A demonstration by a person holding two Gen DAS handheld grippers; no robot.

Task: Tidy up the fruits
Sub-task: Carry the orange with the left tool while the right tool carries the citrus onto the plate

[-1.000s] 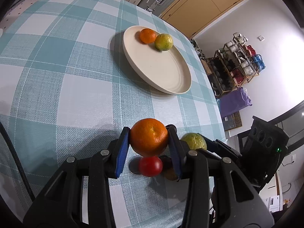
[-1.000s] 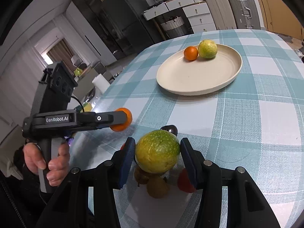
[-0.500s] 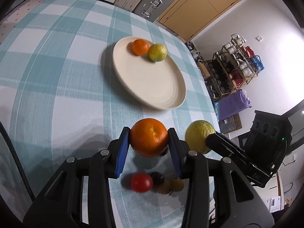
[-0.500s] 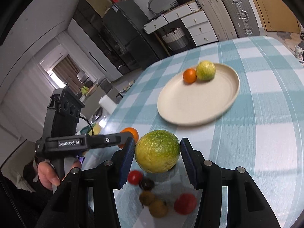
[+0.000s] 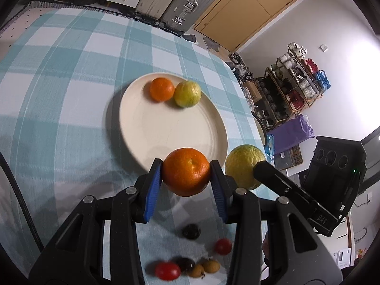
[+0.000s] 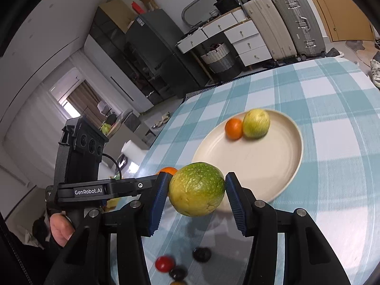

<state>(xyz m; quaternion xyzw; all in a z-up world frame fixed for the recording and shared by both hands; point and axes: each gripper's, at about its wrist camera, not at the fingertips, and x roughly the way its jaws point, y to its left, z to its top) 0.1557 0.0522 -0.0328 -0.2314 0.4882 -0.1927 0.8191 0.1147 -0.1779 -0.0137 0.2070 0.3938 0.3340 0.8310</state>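
Note:
My left gripper (image 5: 186, 173) is shut on an orange (image 5: 186, 171) and holds it in the air over the near rim of the cream plate (image 5: 175, 128). My right gripper (image 6: 197, 191) is shut on a green-yellow citrus (image 6: 197, 189), also raised, near the plate (image 6: 256, 159). That citrus (image 5: 244, 166) shows right of the orange in the left wrist view. On the plate lie a small orange (image 5: 162, 89) and a yellow-green citrus (image 5: 188, 94), touching.
Small fruits lie on the checked tablecloth (image 5: 59, 71) below the grippers: red tomatoes (image 5: 167, 270), dark plums (image 5: 191, 231), brownish longans (image 5: 204, 267). The table's right edge (image 5: 247, 99) is close to the plate. Suitcases and drawers stand beyond the far edge.
Both grippers have risen and moved forward toward the plate with their fruit. The small fruits on the cloth have dropped lower in both views.

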